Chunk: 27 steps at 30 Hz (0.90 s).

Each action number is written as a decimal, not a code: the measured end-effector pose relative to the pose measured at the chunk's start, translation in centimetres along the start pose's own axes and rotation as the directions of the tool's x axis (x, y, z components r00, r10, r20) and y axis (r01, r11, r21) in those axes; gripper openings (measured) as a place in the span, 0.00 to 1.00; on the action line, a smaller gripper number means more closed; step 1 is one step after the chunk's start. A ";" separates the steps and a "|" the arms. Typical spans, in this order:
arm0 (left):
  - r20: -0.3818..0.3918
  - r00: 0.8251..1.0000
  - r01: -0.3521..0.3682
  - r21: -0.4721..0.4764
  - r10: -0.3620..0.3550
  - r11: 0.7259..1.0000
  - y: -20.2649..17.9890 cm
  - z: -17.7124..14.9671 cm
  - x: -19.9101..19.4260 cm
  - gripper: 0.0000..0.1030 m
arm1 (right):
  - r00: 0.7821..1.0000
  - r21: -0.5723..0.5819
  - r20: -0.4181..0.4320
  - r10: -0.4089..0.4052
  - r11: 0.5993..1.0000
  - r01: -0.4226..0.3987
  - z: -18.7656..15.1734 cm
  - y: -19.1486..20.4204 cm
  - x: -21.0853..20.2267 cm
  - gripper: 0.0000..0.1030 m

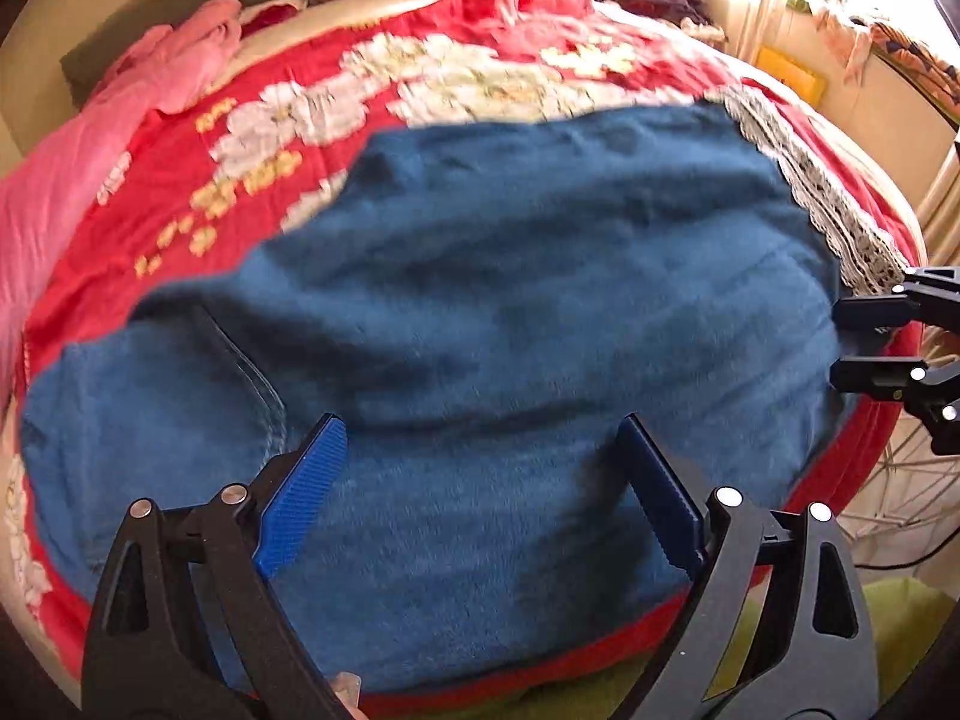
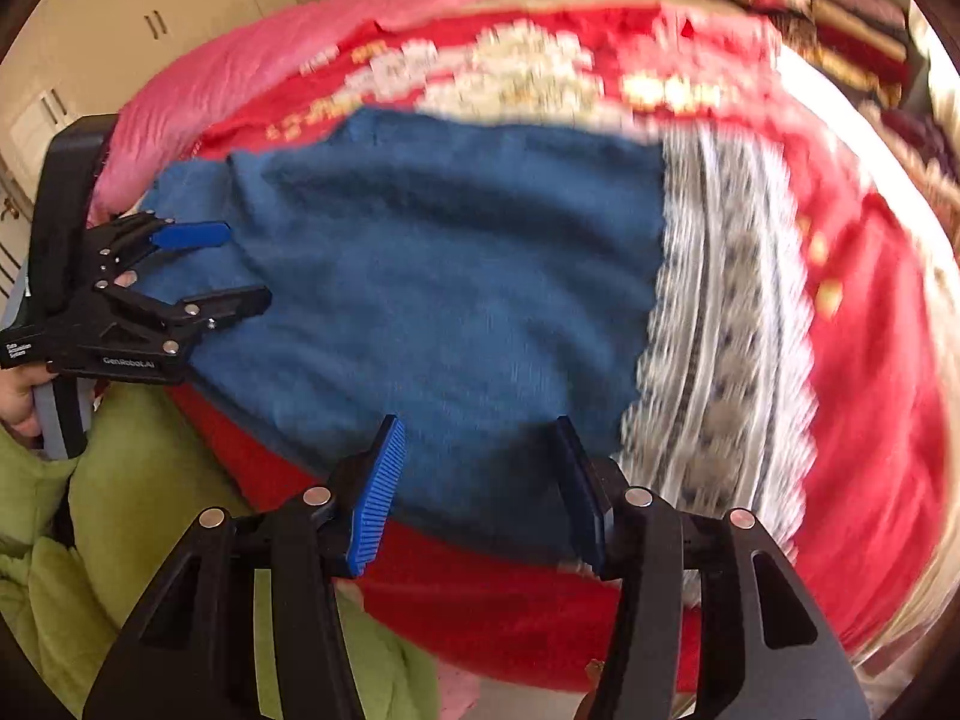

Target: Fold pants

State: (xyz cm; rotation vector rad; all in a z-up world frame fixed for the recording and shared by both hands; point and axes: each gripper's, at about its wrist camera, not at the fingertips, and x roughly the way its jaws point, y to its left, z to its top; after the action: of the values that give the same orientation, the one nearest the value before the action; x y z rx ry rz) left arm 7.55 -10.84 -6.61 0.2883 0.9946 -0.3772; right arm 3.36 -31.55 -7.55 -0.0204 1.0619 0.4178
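Note:
Blue pants (image 1: 510,300) lie spread flat on a red flowered blanket (image 1: 180,180), with a stitched pocket seam toward their left end. My left gripper (image 1: 480,420) hovers over their near part, open wide, with only the flat cloth below its blue pads. The right wrist view shows the same left gripper (image 2: 240,267) at the left end of the pants (image 2: 450,276), jaws apart. My right gripper (image 2: 477,429) stands open over the near edge of the pants, close to their right end. It also shows at the right border as the right gripper (image 1: 840,342), with nothing pinched.
A white lace cloth (image 2: 720,330) lies against the right end of the pants. Pink fabric (image 1: 150,78) sits at the far left, a pile of folded clothes (image 2: 840,18) at the back. A green quilt (image 2: 150,480) is near me, and a white wire frame (image 1: 900,480) stands at the right.

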 end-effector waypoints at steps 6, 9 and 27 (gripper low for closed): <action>-0.007 0.998 0.062 -0.004 -0.062 0.998 -0.9 -1.2 -0.6 0.82 | 1.000 -0.003 -0.001 0.023 1.000 -0.023 -0.8 0.3 -0.9 0.53; 0.021 0.995 0.093 -0.025 -0.093 0.995 -0.9 -1.4 -1.9 0.82 | 0.998 -0.013 0.058 0.026 1.000 -0.025 -0.7 0.6 -2.7 0.53; 0.173 0.985 0.038 -0.091 -0.022 0.995 2.0 2.4 -8.2 0.88 | 0.954 0.078 0.292 -0.066 0.996 0.045 1.8 -2.9 -9.2 0.85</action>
State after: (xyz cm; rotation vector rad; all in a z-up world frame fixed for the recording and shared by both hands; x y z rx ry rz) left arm 6.25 -8.56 1.81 0.1525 0.8451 -0.3749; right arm 2.03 -36.82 0.61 0.0733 0.7793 0.3203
